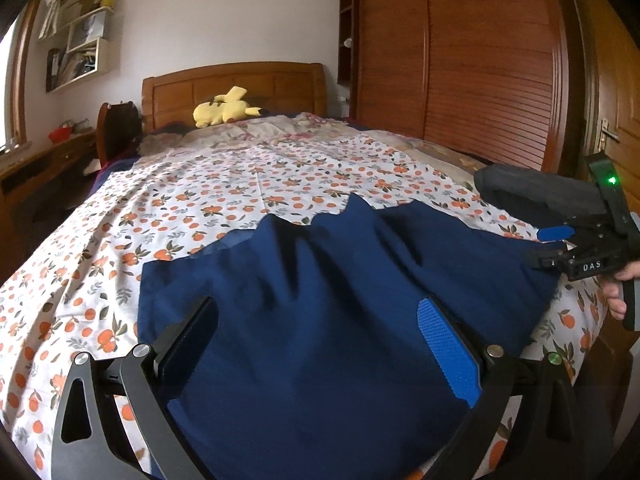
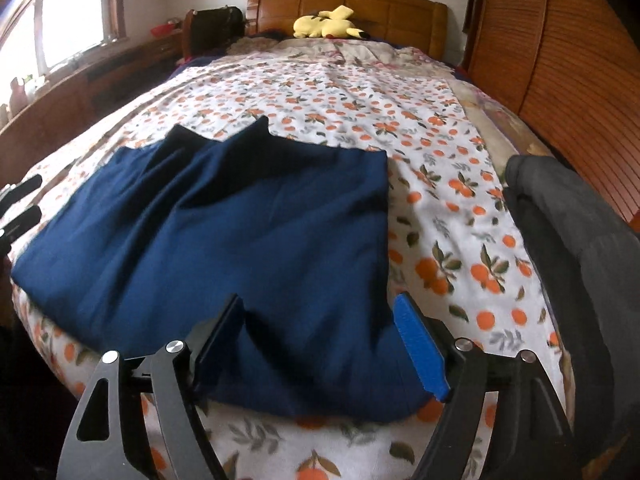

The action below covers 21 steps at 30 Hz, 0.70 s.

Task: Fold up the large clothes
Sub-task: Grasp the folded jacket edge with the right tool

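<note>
Both wrist views low, close over bed (image 1: 168, 184), facing headboard (image 2: 360, 4).

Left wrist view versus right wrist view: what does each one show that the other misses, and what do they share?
Only the left wrist view shows the door handle, the wall shelves and the hand holding the right gripper. Only the right wrist view shows the window and the near edge of the blue garment. Both show the blue garment on the orange-print sheet, the yellow plush toy, the headboard, the dark grey garment and open jaws.
</note>
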Motion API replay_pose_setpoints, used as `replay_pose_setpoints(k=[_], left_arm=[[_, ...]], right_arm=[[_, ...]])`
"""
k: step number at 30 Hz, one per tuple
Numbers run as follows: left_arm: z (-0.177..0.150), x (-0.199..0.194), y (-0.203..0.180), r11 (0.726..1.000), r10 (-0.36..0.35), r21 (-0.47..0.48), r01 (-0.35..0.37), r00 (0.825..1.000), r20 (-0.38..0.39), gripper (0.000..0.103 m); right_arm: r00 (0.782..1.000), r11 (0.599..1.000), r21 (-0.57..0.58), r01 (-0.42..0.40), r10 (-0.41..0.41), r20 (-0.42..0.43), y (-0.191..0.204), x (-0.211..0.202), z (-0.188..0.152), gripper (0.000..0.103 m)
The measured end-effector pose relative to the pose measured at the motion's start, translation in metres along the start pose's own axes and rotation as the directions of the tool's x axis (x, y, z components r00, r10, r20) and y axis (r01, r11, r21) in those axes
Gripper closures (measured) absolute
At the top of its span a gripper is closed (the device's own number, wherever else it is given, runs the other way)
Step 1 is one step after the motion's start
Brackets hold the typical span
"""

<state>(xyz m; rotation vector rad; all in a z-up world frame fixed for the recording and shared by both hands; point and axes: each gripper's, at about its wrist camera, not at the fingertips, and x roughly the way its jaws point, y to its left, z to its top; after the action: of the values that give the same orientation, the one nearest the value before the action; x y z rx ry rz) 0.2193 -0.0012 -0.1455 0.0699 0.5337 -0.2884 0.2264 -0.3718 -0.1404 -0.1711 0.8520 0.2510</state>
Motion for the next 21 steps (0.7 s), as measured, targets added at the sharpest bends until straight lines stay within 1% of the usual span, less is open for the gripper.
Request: replay_pose_setpoints(k=[4,6,9,12,18,21], left_arm=[[-0.007,0.0,-0.01,1.0,0.002,0.012,-0.001,1.0,-0.014,0.003],[-0.012,0.0,-0.014,1.0,0.005,0.016,-0.005,1.0,-0.022,0.003],[-0.017,0.001,-0.018,1.0,0.006,0.019,-0.006,0.999,-0.033,0.003],[-0.023,0.002,-0.024,1.0,0.005,0.027,-0.004,0.999,-0.041,0.003],[-0.033,0.006,-0.039,0.999,0.007,0.049,-0.004,0.998,-0.059,0.003],[-0.036,0.009,-0.044,0.999,-0.002,0.05,0.005,0.998,-0.069,0.003]], right_arm=[[1.0,0.999,0.038,-0.001,0.001,0.008,-0.009,-0.001,-0.011,0.027],[1.0,0.998,0.061,0.022,-0.023,0.009,-0.012,-0.001,-0.014,0.024],[1.0,0.993,0.12,0.006,-0.008,0.018,-0.018,-0.003,-0.019,0.024],[0.999,0.989,0.149,0.017,-0.021,0.026,-0.023,-0.003,-0.022,0.022],[0.999,0.971,0.237,-0.031,0.033,-0.008,-0.03,0.008,-0.031,0.021],[0.998,0.968,0.243,-0.054,0.06,-0.017,-0.026,0.012,-0.033,0.021]])
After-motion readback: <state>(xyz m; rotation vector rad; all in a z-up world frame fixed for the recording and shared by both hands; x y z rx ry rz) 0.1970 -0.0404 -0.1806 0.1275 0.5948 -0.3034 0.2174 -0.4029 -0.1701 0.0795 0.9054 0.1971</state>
